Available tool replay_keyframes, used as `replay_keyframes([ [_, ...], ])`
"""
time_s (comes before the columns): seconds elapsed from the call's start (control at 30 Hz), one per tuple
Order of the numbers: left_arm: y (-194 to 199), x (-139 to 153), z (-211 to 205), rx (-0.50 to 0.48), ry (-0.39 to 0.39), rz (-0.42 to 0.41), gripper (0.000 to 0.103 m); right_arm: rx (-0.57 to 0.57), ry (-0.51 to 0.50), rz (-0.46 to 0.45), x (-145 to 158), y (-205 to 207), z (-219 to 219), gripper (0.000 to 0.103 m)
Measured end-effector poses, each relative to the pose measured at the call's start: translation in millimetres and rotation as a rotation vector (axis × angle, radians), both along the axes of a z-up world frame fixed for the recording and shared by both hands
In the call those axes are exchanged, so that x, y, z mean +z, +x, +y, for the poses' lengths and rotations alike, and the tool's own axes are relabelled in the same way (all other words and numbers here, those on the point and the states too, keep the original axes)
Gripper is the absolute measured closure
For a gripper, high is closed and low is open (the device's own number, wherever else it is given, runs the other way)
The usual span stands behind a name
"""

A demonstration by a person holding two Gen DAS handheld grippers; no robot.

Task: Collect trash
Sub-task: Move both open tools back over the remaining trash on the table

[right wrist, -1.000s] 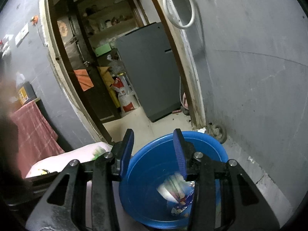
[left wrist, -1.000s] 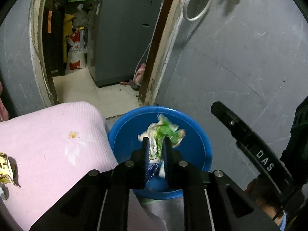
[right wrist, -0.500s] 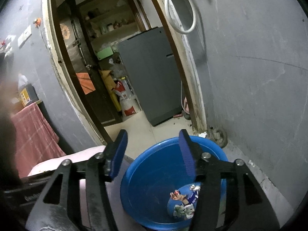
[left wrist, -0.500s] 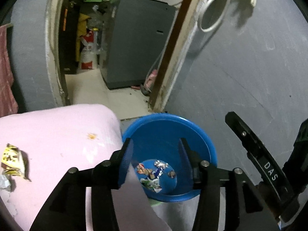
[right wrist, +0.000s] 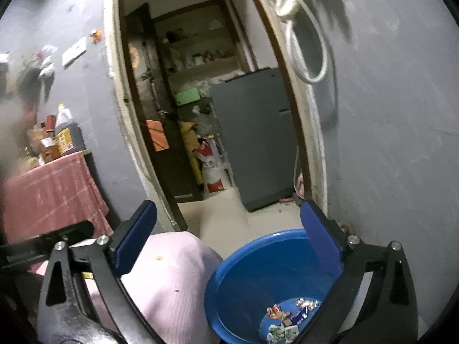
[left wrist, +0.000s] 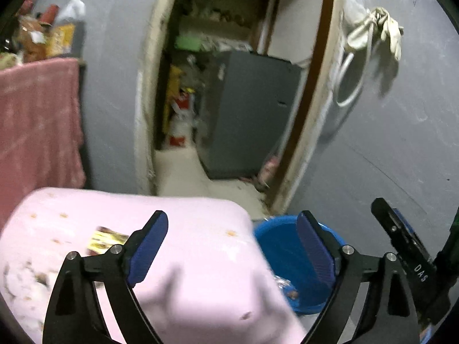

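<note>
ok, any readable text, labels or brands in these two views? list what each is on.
"DAS": white letters on the black bar of the right hand-held gripper, in the left wrist view.
Yellow wrapper on the pink cloth: print blurred.
Red-and-white sack and brown bottle labels: too small.

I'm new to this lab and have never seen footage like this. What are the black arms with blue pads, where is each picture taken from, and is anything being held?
There is no robot here: a person carries a hand-held gripper in each hand, with a fisheye camera on each looking forward along its two fingers. One picture comes from the left hand-held gripper, the other from the right hand-held gripper. The blue pads are the finger tips. Both stand wide open and hold nothing.

Below them is a surface under a pink cloth, with a yellow wrapper lying on it. Beside it, on the floor, a blue basin holds crumpled trash. Behind is a doorway with a grey cabinet.
</note>
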State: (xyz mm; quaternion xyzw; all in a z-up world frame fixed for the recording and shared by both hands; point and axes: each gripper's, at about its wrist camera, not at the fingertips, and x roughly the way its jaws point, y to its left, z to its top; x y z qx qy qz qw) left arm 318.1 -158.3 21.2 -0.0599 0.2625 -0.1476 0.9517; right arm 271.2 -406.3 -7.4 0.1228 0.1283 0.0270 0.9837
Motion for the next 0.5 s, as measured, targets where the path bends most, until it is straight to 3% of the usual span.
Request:
replay_keyframes([
  [0.1, -13, 3, 23, 0.054, 0.002, -0.039, 0.003, 0.037, -0.018, -0.026, 5, -4, 14, 0.0],
  [0.33, -45, 1, 79, 0.198, -0.017, -0.089, 0.003, 0.142, -0.059, -0.067, 11, -10, 50, 0.0],
  [0.5, -65, -9, 111, 0.284, 0.016, -0.089, 0.003, 0.225, -0.079, -0.043, 8, -7, 75, 0.0],
])
